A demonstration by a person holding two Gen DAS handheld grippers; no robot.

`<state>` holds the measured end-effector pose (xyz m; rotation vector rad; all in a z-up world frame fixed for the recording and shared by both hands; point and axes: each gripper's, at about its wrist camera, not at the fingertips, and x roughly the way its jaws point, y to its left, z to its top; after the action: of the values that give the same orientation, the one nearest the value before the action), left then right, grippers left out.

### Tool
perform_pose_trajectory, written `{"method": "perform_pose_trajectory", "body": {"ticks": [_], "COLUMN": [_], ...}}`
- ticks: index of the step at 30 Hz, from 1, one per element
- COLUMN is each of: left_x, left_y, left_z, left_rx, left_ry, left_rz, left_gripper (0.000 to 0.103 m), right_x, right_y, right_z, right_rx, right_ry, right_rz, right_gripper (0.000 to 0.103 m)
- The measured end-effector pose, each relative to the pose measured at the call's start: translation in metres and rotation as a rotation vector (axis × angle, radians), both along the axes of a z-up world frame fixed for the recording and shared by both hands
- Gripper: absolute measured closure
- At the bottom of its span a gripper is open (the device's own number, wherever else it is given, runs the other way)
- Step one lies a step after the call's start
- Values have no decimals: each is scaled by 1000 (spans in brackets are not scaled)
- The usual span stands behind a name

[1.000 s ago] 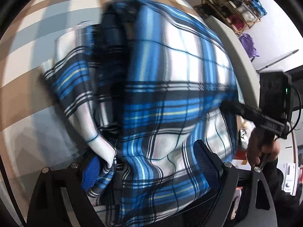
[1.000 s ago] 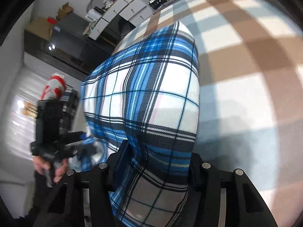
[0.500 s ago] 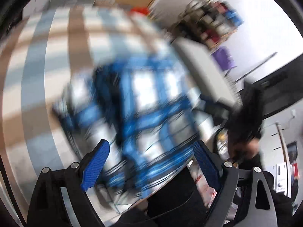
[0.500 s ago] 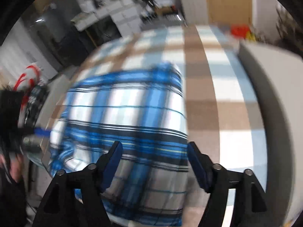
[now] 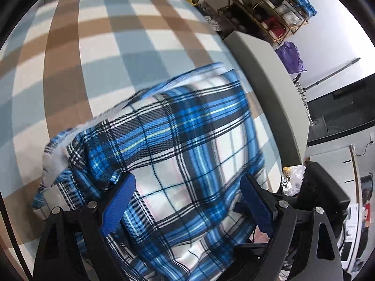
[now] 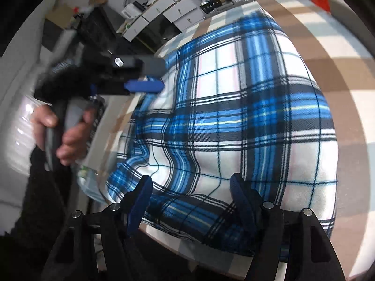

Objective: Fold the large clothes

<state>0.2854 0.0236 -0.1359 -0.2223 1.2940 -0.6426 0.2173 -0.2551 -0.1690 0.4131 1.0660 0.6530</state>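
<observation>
A blue, white and black plaid garment point(image 5: 187, 140) lies folded in a thick bundle on the checked table point(image 5: 93, 46). My left gripper point(image 5: 187, 202) hovers open above its near part, and the blue pads point(image 5: 119, 201) do not press on the cloth. In the right wrist view the same garment point(image 6: 234, 117) fills the middle. My right gripper point(image 6: 191, 197) stands open over its near edge; its jaws are closing a little, with cloth below them but nothing pinched. The left gripper point(image 6: 159, 76) shows there at the far side, held by a hand point(image 6: 70, 135).
A grey board point(image 5: 269, 82) runs along the table's right side, with a shelf rack point(image 5: 269, 0) and a purple bag point(image 5: 290, 56) behind it. White cabinets point(image 6: 168, 11) stand beyond the table's far end. Bare checked table point(image 6: 339, 58) lies right of the garment.
Both grippers had cloth bunched between their jaws a second ago. They have let go and drawn back, and the garment now lies folded on the table.
</observation>
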Motion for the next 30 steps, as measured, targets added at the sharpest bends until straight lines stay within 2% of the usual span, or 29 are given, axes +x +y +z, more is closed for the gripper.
{"method": "perform_pose_trajectory", "body": {"ticks": [3,5,7,9,11,14,18,20,22,25,28,30], "left_x": [1,-1,-5,-13,-22,-24,-15,-13,-15,-15,-26,-39], "left_y": [10,21,25,17,6,-2,-3,2,9,18,35,42], "left_z": [-8,-1,8,29,42,39,3,-10,-11,-13,-6,3], "left_rx": [-54,-90,-81,-54,-39,-35,9,-23,-74,-136,-168,-184], "left_ry": [9,19,29,-10,-55,-65,5,19,26,55,89,74], "left_rz": [4,23,43,33,-9,-25,23,46,71,109,173,184], "left_gripper": [15,16,16,16,16,16,16,16,12,10,10,10], "right_x": [6,8,10,7,2,-1,3,2,2,0,-9,-11], "right_y": [-3,-3,-3,-2,-1,3,15,18,20,30,40,31], "right_z": [-2,-3,-1,3,9,17,3,1,1,1,12,23], "right_rx": [24,28,18,0,29,44,20,7,7,-14,-76,-51], "right_ry": [21,20,15,27,40,22,63,72,71,46,42,64], "right_rz": [5,9,11,15,35,42,57,53,52,60,89,92], "right_gripper": [33,32,32,33,31,16,14,14,10,2,3,4]}}
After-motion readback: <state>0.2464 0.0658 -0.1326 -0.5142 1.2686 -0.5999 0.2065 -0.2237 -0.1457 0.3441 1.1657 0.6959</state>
